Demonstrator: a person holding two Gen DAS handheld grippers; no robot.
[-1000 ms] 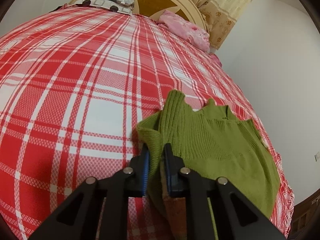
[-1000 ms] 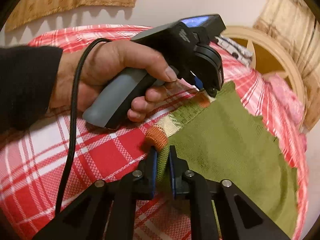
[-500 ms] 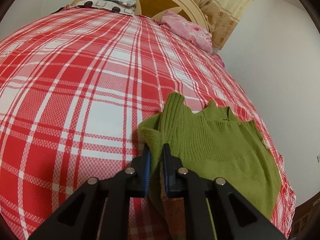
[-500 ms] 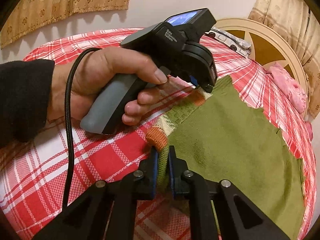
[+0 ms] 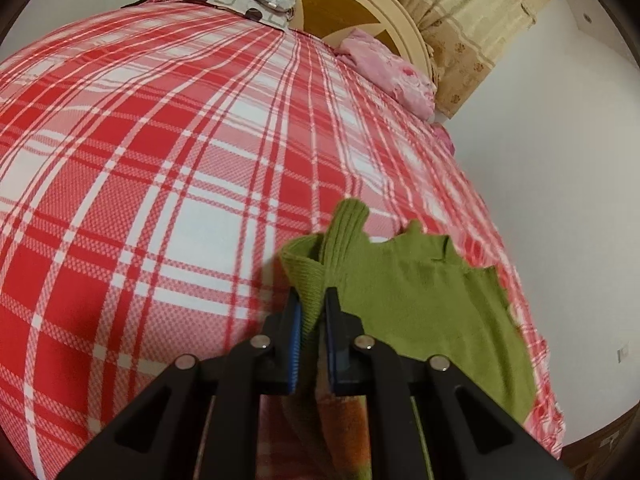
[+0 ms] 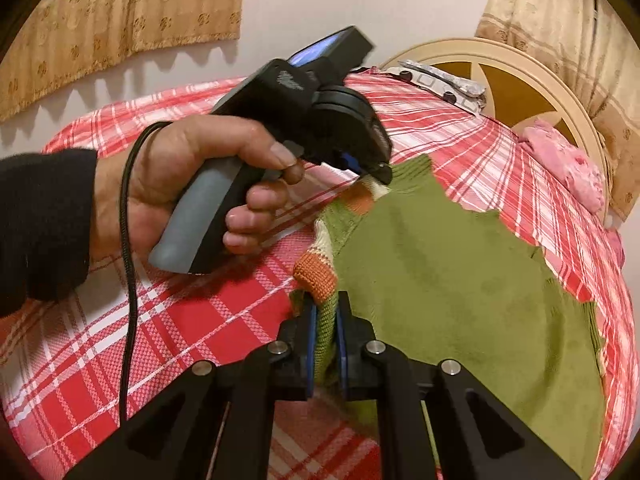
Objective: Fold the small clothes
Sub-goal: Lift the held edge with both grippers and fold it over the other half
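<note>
Lower centre of both wrist views: left gripper (image 5: 311,316) and right gripper (image 6: 326,322) each pinch the striped edge of the green sweater (image 6: 460,280), which lies on the plaid bedspread (image 5: 160,200). Risk: soft ribbed knit stretches, could slip the pads if pulled unevenly, skewing the fold.

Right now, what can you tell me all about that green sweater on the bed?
The green sweater is a small knitted one, ribbed in places, with orange and cream patches along one edge. It lies mostly flat on the red plaid bedspread, with a sleeve folded up near the left gripper. The left gripper is shut on the edge at one end and the right gripper is shut on it at the other, both by the striped edge, which they lift slightly.
</note>
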